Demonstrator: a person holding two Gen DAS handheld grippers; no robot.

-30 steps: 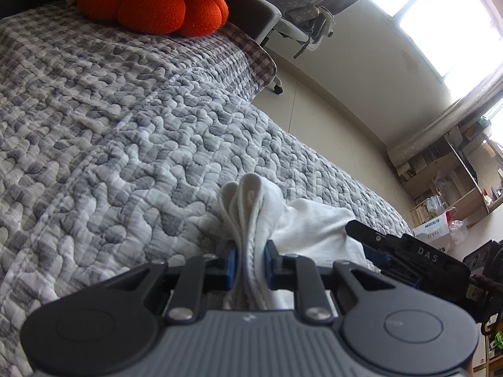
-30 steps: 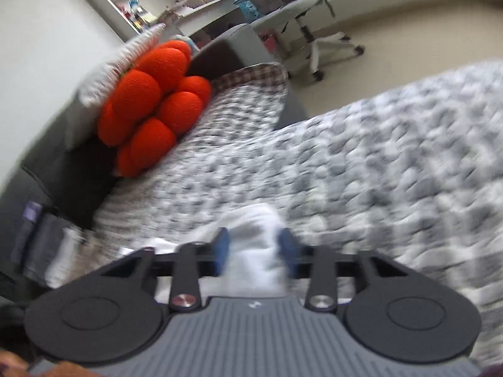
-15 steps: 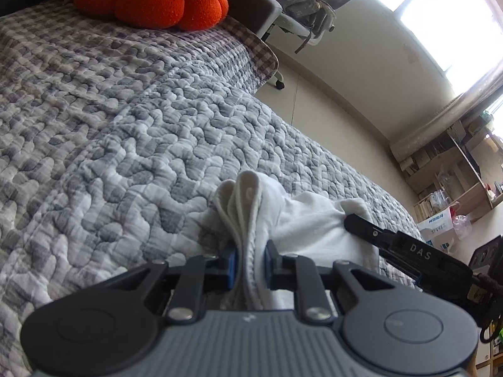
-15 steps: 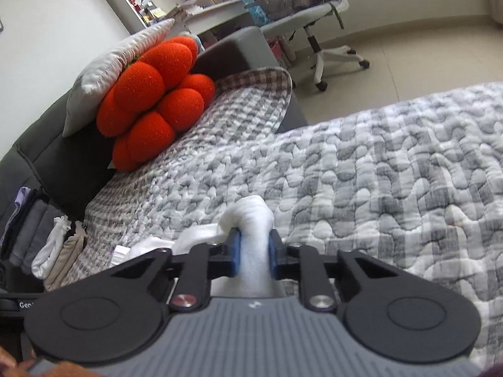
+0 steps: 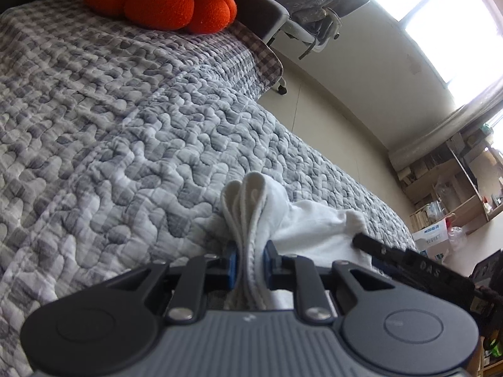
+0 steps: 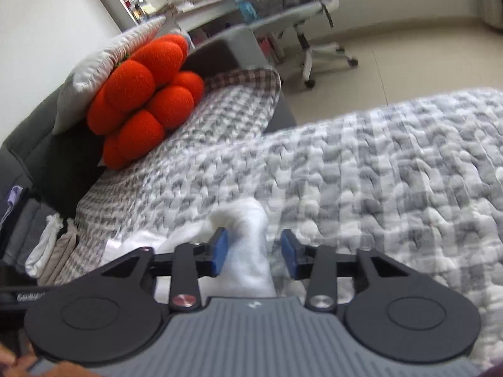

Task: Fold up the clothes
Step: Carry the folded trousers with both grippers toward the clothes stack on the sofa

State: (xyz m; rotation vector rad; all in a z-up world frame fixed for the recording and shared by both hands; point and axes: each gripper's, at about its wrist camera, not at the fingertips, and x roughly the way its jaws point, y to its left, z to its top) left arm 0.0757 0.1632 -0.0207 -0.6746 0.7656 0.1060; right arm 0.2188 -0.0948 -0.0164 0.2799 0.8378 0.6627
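The white garment (image 5: 314, 229) lies on the bed, on a grey and white quilted blanket (image 5: 125, 144). The left gripper (image 5: 250, 265) is narrow and pinches a bunched fold of the garment, with the ribbed edge standing up between the blue pads. The right gripper (image 6: 254, 253) has just been opening; its blue pads (image 6: 219, 251) now stand apart, and a soft ridge of the same white cloth is between them, close to the left pad and clear of the right one. An orange cushion (image 6: 144, 100) rests at the head of the bed, against a grey pillow (image 6: 107, 59)
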